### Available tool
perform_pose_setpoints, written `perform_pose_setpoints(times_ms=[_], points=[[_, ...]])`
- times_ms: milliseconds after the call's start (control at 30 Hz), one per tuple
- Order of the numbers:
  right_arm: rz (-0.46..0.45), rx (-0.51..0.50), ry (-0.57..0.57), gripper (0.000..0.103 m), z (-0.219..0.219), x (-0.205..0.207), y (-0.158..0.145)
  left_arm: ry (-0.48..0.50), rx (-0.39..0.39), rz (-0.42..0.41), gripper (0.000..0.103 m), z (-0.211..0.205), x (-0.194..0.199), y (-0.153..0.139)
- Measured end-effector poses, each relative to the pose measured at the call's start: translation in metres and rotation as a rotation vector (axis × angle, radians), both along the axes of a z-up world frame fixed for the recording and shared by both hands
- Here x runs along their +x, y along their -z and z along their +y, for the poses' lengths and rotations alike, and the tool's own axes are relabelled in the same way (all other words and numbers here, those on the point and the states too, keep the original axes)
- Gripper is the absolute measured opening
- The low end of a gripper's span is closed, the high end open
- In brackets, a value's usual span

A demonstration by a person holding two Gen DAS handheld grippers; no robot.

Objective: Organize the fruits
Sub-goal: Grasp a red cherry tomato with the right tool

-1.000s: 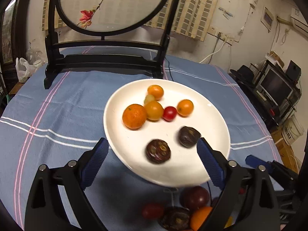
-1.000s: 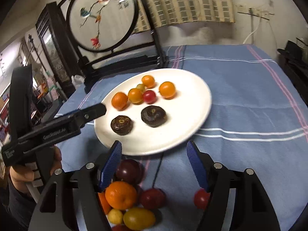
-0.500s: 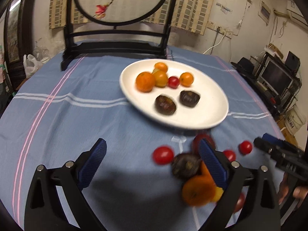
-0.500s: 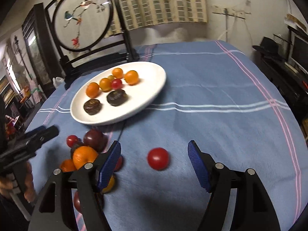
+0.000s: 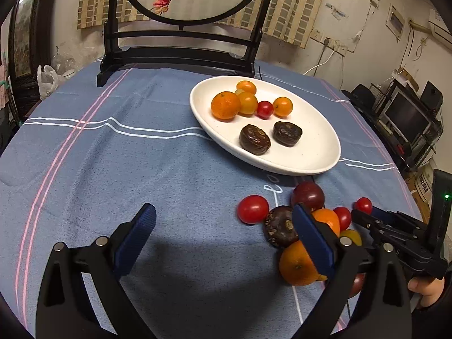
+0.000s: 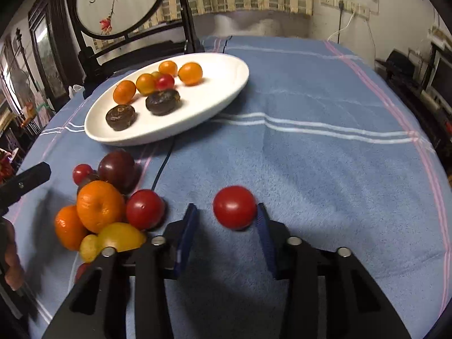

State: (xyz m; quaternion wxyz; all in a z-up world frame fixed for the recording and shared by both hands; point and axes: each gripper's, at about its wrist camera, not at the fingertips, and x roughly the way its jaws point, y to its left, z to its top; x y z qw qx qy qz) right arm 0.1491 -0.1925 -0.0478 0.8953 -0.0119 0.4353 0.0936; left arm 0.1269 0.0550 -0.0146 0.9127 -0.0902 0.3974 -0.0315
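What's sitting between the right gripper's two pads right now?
In the right wrist view, one lone red tomato sits between the right gripper's open pads, against the right-hand pad; bare blue tablecloth fills the rest.

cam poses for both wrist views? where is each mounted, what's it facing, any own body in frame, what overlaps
Left wrist: on the left gripper, facing across the table to the white plate; own open fingers show, plus the right gripper.
Right wrist: on the right gripper, low over a lone red tomato; own fingers show.
Shared: plate, loose fruit pile.
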Motion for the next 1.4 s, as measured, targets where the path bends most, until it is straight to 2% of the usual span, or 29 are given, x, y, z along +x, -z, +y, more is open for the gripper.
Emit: perform_pose_setpoints(times_ms=[33, 133, 233, 300, 400, 500, 633, 800, 867, 933, 1000, 1100, 1167, 1300, 1400], points=[[0.0, -0.004, 0.005, 0.03, 0.0, -0.001, 0.0, -0.003, 0.009, 0.003, 0.095, 0.0, 0.001, 0.001], [0.012, 0.028, 0.007, 0.029, -0.005, -0.001, -0.001, -0.009, 0.07, 0.051, 0.095, -0.001, 0.007, 0.01], [0.021, 0.037, 0.004, 0.029, -0.008, -0.002, -0.002, 0.016, 0.082, 0.098, 0.095, -0.003, 0.01, 0.017], [0.025, 0.04, -0.001, 0.029, -0.008, -0.002, -0.002, 0.037, 0.1, 0.103, 0.095, -0.006, 0.007, 0.017], [0.032, 0.037, -0.004, 0.03, -0.007, -0.003, -0.002, 0.077, 0.171, 0.101, 0.095, -0.011, 0.004, 0.015], [0.031, 0.045, -0.012, 0.03, -0.005, -0.004, -0.004, 0.073, 0.25, 0.091, 0.095, -0.01, 0.006, 0.017], [0.021, 0.045, -0.017, 0.03, -0.004, -0.006, -0.007, 0.091, 0.261, 0.136, 0.095, -0.013, 0.014, 0.029], [0.011, 0.05, -0.018, 0.03, -0.004, -0.007, -0.01, 0.122, 0.334, 0.102, 0.093, -0.026, 0.016, 0.035], [0.006, 0.05, -0.018, 0.03, -0.004, -0.008, -0.011, 0.134, 0.318, 0.092, 0.087, -0.027, 0.017, 0.035], [0.004, 0.055, -0.023, 0.03, -0.003, -0.008, -0.012, 0.159, 0.274, 0.088, 0.076, -0.027, 0.021, 0.035], [0.004, 0.054, -0.028, 0.03, -0.002, -0.009, -0.013, 0.186, 0.251, 0.083, 0.059, -0.03, 0.023, 0.033], [0.005, 0.056, -0.037, 0.03, -0.001, -0.01, -0.013, 0.225, 0.321, 0.035, 0.049, -0.044, 0.024, 0.032], [0.003, 0.055, -0.042, 0.03, 0.0, -0.01, -0.014, 0.244, 0.316, 0.029, 0.046, -0.047, 0.028, 0.031], [0.002, 0.057, -0.052, 0.03, 0.001, -0.011, -0.015, 0.29, 0.188, 0.053, 0.043, -0.038, 0.042, 0.03], [0.004, 0.057, -0.052, 0.03, 0.002, -0.011, -0.015, 0.321, 0.135, 0.057, 0.041, -0.033, 0.05, 0.031]])
